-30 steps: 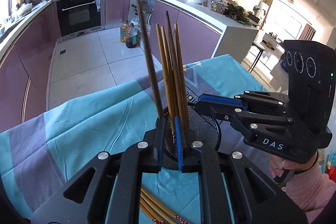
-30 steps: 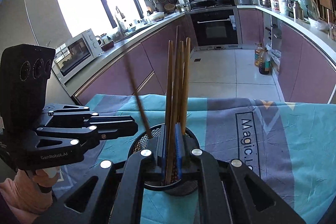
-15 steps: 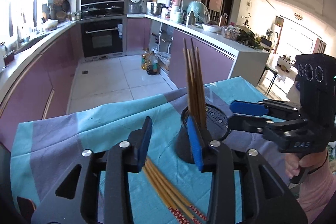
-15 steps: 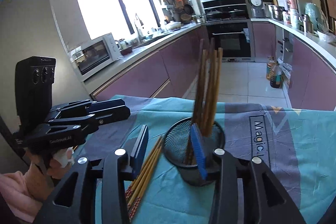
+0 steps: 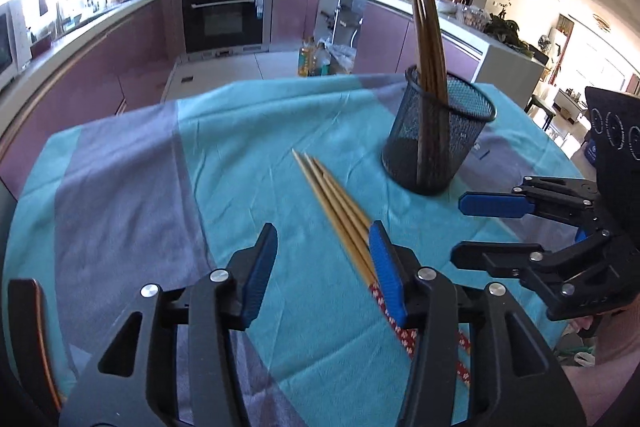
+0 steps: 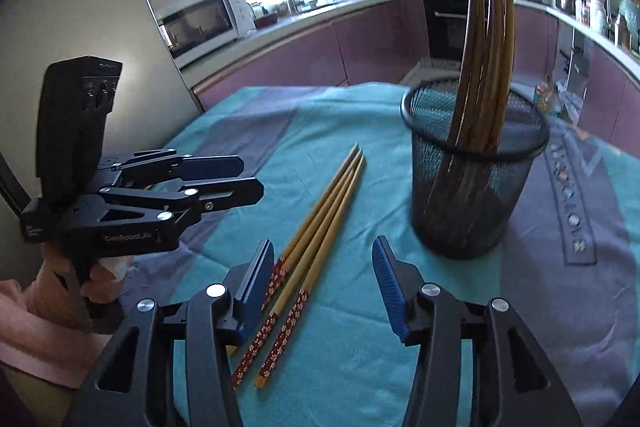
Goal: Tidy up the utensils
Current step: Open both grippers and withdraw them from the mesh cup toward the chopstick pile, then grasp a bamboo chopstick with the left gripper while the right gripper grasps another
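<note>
A black mesh holder (image 5: 438, 137) (image 6: 474, 171) stands on the cloth with several brown chopsticks (image 5: 428, 39) (image 6: 482, 39) upright in it. Three loose wooden chopsticks with red patterned ends (image 5: 334, 205) (image 6: 316, 239) lie on the cloth near the holder. My left gripper (image 5: 322, 267) (image 6: 246, 177) is open and empty, held back from the holder, its right finger over the loose chopsticks. My right gripper (image 6: 322, 285) (image 5: 472, 229) is open and empty, above the red ends of the loose chopsticks.
The table wears a teal and purple cloth (image 5: 240, 131) (image 6: 568, 267). Purple kitchen cabinets (image 5: 120, 59), an oven (image 5: 224, 13) and a microwave (image 6: 200, 19) stand beyond the table. A tiled floor lies past the table's far edge.
Both grippers opened, let go of the chopsticks in the holder, and drew back from it. The loose chopsticks on the cloth came fully into view.
</note>
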`<state>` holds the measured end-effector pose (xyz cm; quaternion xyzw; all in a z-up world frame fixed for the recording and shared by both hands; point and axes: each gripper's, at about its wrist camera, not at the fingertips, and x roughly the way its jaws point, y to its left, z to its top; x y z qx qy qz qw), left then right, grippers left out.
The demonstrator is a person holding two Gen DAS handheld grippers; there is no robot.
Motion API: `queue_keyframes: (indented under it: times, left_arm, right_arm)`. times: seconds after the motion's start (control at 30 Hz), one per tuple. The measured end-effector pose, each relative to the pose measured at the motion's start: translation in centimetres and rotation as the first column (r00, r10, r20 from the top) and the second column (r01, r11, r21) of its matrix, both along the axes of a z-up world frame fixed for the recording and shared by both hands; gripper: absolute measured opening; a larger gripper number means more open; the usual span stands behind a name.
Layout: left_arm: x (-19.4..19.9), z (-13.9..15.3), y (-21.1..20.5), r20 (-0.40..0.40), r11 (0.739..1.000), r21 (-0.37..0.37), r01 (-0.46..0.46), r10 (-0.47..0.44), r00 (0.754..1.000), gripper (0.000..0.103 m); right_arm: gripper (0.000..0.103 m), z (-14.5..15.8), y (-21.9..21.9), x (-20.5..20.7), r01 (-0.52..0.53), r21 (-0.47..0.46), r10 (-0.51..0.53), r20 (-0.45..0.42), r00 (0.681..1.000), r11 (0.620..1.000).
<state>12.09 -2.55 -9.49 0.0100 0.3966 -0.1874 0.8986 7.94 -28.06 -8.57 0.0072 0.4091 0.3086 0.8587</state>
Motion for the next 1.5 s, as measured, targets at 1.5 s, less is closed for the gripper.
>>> queue_keyframes:
  times: [1.5]
  left_arm:
    - [3.9, -4.2, -3.6, -0.144, 0.998, 0.064, 0.024, -0.015, 0.989, 0.031]
  right_arm:
    - [0.036, -3.2, 2.4, 1.8, 0.074, -0.143, -0.077, -0.019, 0.997, 0.987]
